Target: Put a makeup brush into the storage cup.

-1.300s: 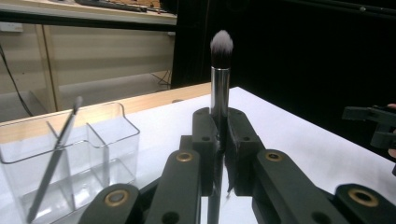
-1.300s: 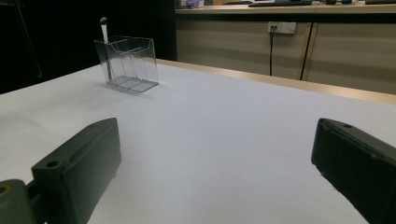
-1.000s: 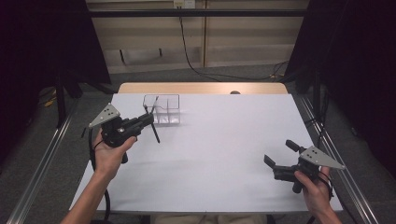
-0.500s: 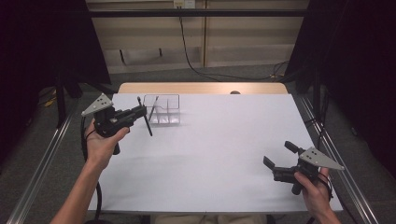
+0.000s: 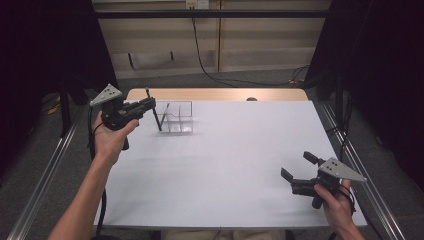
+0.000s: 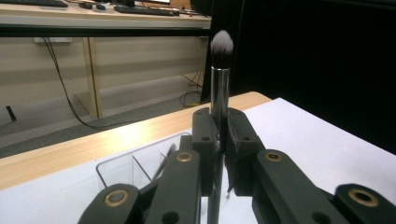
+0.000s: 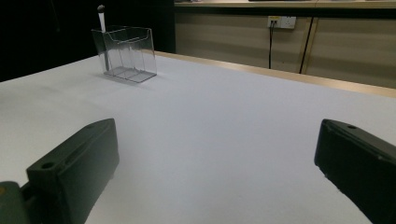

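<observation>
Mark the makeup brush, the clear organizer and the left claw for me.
makeup brush (image 6: 220,88), left gripper view, on its silver ferrule below the bristles.
clear organizer (image 5: 181,117), high view, on its front wall.
left claw (image 5: 150,102), high view, between its tips, shut on the brush.

The right hand-held gripper (image 7: 219,172) shows its two black jaws at the bottom corners, standing wide apart with bare surface between them. They hang over the white-covered bench (image 7: 224,116), whose light wooden edge (image 7: 289,77) runs along the far side. At the far left stands a clear plastic organiser box with upright dividers (image 7: 125,53), resting on the white cover. A slim brush with a silver ferrule and a pale tip (image 7: 101,21) rises above the box's left wall. Behind the bench, a black cable (image 7: 270,42) hangs from a white wall socket (image 7: 281,22).
</observation>
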The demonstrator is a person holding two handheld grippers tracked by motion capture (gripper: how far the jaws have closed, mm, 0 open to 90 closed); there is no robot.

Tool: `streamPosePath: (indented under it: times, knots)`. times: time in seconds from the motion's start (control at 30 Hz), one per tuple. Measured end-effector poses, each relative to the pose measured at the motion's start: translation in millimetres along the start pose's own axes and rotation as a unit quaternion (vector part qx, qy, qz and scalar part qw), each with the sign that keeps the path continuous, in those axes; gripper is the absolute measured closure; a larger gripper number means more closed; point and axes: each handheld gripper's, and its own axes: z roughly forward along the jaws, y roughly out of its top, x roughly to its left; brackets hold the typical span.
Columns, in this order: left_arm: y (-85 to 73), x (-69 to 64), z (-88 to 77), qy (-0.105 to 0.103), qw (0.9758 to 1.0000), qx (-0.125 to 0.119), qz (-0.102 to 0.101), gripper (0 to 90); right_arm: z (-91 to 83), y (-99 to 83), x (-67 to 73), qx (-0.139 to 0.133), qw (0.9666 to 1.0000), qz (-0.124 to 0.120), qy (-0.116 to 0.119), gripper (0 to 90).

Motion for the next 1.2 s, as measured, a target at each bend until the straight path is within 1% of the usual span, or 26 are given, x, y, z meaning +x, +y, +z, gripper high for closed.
streamPosePath:
  times: [0.1,0.23,0.33,0.37,0.5,0.53,0.67,0.73,0.8,0.9,0.97,1.0,1.07,1.1,1.13,1.17,1.2]
  knots:
    - [3.7,3.5,3.0,0.006,1.0000,-0.002,0.001,83.7,-0.4,0.1,0.4,0.000,1.0000,-0.001,0.001,0.0]
    - [8.8,10.9,6.8,0.022,0.9998,-0.001,-0.001,83.7,-0.6,0.6,1.3,-0.002,1.0000,-0.001,0.001,0.0]
    - [13.1,16.6,11.3,0.031,0.9995,-0.004,-0.011,83.8,0.0,0.8,1.6,-0.001,1.0000,-0.006,0.000,0.0]
    - [14.3,18.3,13.2,0.032,0.9994,-0.004,-0.013,83.7,0.1,1.1,1.9,-0.002,1.0000,-0.004,0.001,0.0]
    - [19.1,23.2,23.4,0.044,0.9990,0.003,-0.010,83.7,0.5,1.0,1.6,0.000,1.0000,-0.003,0.002,0.0]
    - [20.4,24.5,25.3,0.048,0.9988,0.002,-0.007,83.7,0.4,1.0,1.6,-0.001,1.0000,-0.003,0.002,0.0]
    - [22.2,31.9,28.9,0.067,0.9974,-0.009,-0.024,83.7,-0.6,1.2,0.9,-0.001,1.0000,-0.003,0.002,0.0]
    - [22.3,34.0,30.1,0.076,0.9969,-0.009,-0.018,83.7,-0.9,1.1,0.7,-0.001,1.0000,-0.004,0.001,0.0]
    - [21.7,35.7,31.7,0.075,0.9968,-0.013,-0.022,83.7,-0.9,0.9,0.6,-0.001,1.0000,-0.003,0.001,0.0]
    - [21.6,37.9,34.0,0.078,0.9967,-0.009,-0.021,83.7,-0.8,0.9,0.6,0.000,1.0000,-0.003,0.002,0.0]
    - [21.6,38.5,36.1,0.083,0.9964,-0.009,-0.013,83.7,-0.7,0.9,0.6,0.001,1.0000,-0.002,0.001,0.0]
    - [21.5,39.3,37.2,0.082,0.9965,-0.011,-0.011,83.7,-0.7,0.8,0.5,0.001,1.0000,-0.002,0.002,0.0]
    - [19.5,40.1,41.3,0.085,0.9962,-0.014,-0.009,83.6,0.1,0.4,0.3,0.002,1.0000,-0.002,0.003,0.0]
    - [18.1,40.2,43.7,0.081,0.9965,-0.016,-0.014,83.6,0.5,0.3,0.3,0.002,1.0000,-0.001,0.003,0.0]
    - [16.8,39.8,46.3,0.082,0.9965,-0.013,-0.012,83.6,0.5,0.4,0.5,0.002,1.0000,0.000,0.005,0.0]
    - [15.5,38.6,49.2,0.088,0.9960,-0.012,-0.007,83.6,0.5,0.3,0.8,0.003,1.0000,-0.001,0.006,0.0]
    - [14.3,38.4,51.8,0.083,0.9964,-0.011,-0.011,83.6,0.4,0.2,1.1,0.003,1.0000,0.000,0.006,0.0]
